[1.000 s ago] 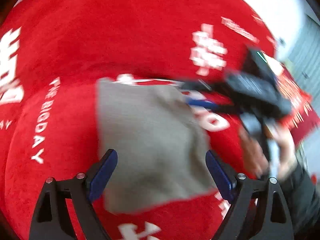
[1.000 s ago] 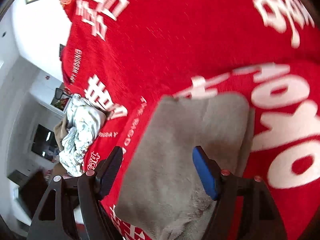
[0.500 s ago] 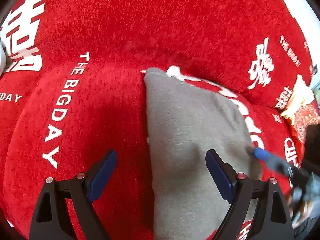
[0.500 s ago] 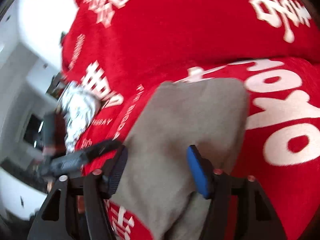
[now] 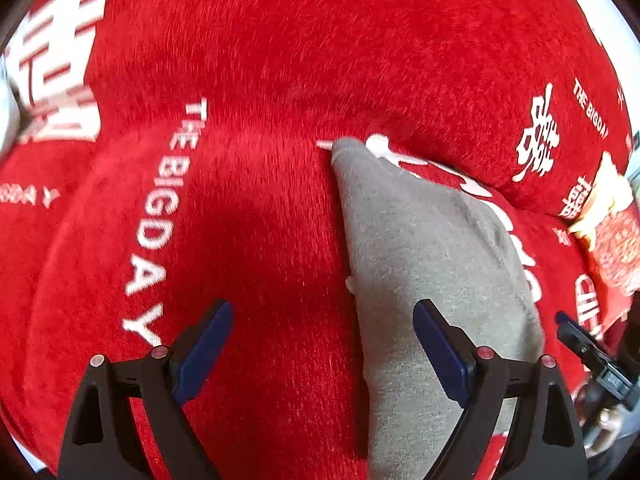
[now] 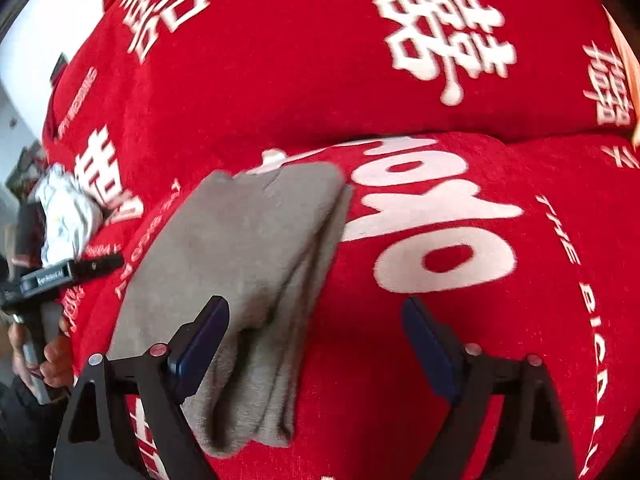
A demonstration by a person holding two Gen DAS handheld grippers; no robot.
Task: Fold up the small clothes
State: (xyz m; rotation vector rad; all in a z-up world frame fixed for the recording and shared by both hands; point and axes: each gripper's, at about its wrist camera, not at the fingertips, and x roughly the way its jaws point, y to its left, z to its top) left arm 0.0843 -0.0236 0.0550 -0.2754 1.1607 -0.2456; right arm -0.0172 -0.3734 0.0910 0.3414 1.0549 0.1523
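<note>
A folded grey garment [image 5: 420,264] lies flat on the red plush cover [image 5: 248,220] with white lettering. My left gripper [image 5: 322,344] is open and empty; its right finger hangs over the garment's left part, its left finger over bare red cover. In the right wrist view the grey garment [image 6: 248,264] shows stacked folded layers along its right edge. My right gripper [image 6: 316,340] is open and empty; its left finger is over the garment, its right finger over the red cover [image 6: 500,320].
A crumpled white and grey cloth pile [image 6: 64,216] lies at the cover's far left. A red and gold cushion [image 5: 612,236] sits at the right. The other gripper shows at each view's edge: the right one [image 5: 592,360], the left one [image 6: 52,276].
Both grippers have drawn apart sideways, the left one leftward and the right one rightward. The right jaws have opened wider. The garment stays folded in place.
</note>
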